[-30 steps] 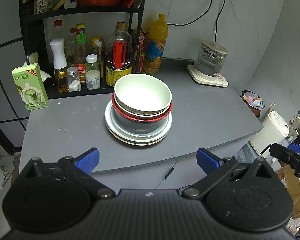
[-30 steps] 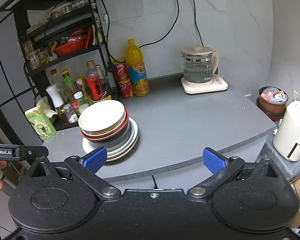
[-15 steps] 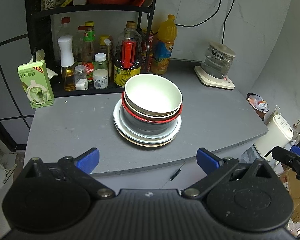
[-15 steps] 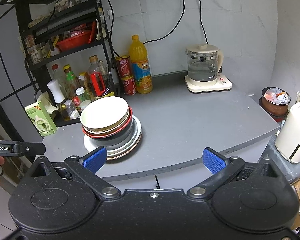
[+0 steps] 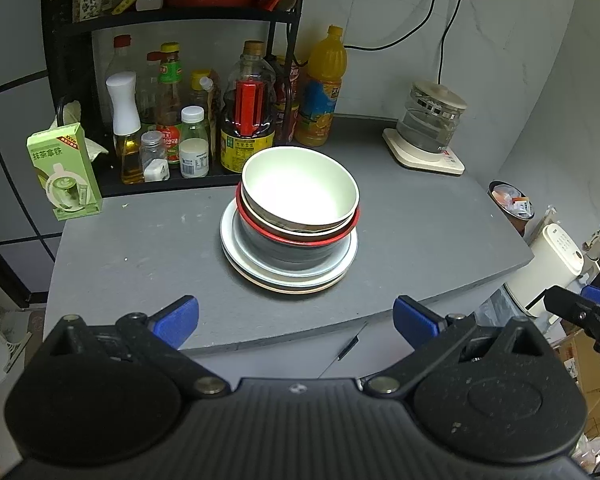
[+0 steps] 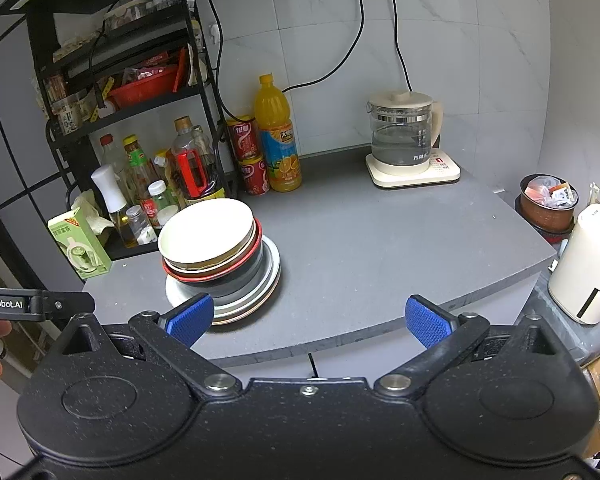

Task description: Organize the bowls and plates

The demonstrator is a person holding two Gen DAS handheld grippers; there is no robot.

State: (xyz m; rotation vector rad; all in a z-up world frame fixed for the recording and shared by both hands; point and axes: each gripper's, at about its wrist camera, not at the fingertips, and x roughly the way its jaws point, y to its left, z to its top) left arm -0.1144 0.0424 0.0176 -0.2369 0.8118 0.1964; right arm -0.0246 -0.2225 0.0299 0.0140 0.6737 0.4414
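- While both grippers hang short of the grey tabletop [image 5: 140,248], one pile of dishes [image 5: 290,236] sits mid-surface: a cream bowl [image 5: 300,188] on top, a red-rimmed bowl [image 5: 296,236] and plates [image 5: 288,276] beneath.
- Left gripper [image 5: 296,316]: jaws wide apart, empty.
- Right gripper [image 6: 308,316]: jaws wide apart, empty.
- Best approach, likely: pinch the cream bowl's rim, lift straight up, steadying the pile.

Grey counter [image 5: 420,240] under dish stack [image 5: 290,240], kettle base [image 5: 424,156], carton [image 5: 64,174].
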